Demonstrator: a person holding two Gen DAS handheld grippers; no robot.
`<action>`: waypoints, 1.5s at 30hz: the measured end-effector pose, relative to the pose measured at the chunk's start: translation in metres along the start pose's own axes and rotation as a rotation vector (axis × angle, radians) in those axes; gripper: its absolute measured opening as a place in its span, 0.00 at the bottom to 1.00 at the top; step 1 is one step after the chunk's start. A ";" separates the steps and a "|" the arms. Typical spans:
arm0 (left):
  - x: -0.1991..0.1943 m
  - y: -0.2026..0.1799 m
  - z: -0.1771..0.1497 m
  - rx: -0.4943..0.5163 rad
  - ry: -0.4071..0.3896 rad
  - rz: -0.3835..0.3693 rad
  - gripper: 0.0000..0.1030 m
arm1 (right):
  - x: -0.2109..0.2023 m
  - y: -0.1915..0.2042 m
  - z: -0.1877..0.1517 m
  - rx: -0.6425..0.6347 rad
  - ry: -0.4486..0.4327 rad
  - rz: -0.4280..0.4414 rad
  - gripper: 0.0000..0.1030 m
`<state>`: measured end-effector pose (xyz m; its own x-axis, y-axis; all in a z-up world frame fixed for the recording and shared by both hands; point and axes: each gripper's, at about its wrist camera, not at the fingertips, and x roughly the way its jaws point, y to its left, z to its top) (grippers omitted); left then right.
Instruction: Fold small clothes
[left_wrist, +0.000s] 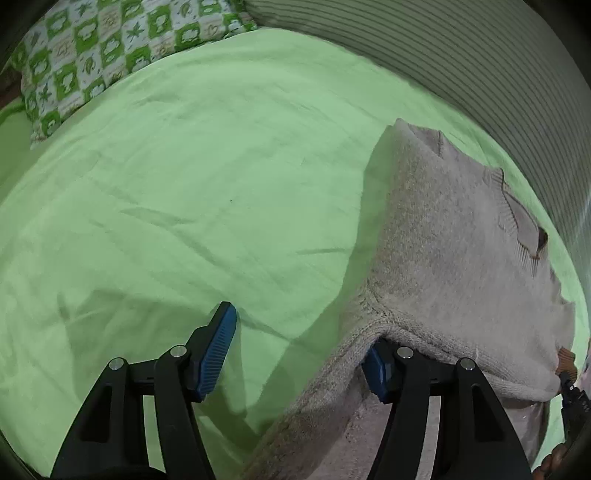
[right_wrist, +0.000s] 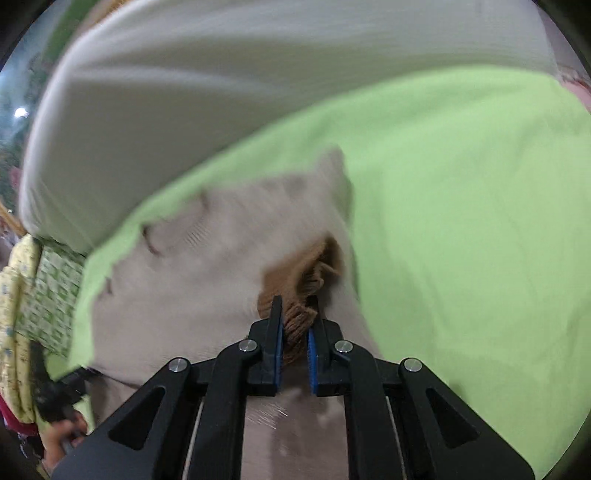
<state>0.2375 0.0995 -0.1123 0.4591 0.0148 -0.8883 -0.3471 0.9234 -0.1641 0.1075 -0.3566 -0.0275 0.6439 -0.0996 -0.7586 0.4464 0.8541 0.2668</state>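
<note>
A small beige knitted sweater (left_wrist: 436, 236) lies partly lifted on the green bed sheet (left_wrist: 184, 177). My left gripper (left_wrist: 299, 350) is open; the sweater's edge drapes over its right finger (left_wrist: 376, 373), and its left finger (left_wrist: 216, 347) is bare. In the right wrist view my right gripper (right_wrist: 295, 332) is shut on the sweater's brown ribbed cuff (right_wrist: 299, 288), with the beige sweater body (right_wrist: 192, 280) spreading to the left over the sheet (right_wrist: 461, 221). That view is blurred by motion.
A green-and-white patterned pillow (left_wrist: 92, 48) lies at the far left of the bed. A striped grey cushion or bolster (left_wrist: 461, 55) runs along the back, also in the right wrist view (right_wrist: 221, 74). The other hand-held gripper (right_wrist: 51, 398) shows at the lower left.
</note>
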 end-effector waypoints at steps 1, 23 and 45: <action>0.000 0.001 0.000 0.002 0.001 -0.001 0.63 | 0.001 0.000 -0.002 0.002 0.003 -0.006 0.11; -0.055 0.021 -0.001 0.050 0.024 -0.173 0.65 | -0.049 0.055 0.009 -0.022 -0.116 -0.032 0.60; -0.002 -0.079 -0.001 0.205 0.036 -0.421 0.66 | 0.234 0.363 0.020 -0.521 0.536 0.407 0.08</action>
<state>0.2625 0.0262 -0.0979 0.4954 -0.3875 -0.7775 0.0340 0.9030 -0.4283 0.4326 -0.0798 -0.0964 0.2518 0.4090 -0.8771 -0.1840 0.9100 0.3715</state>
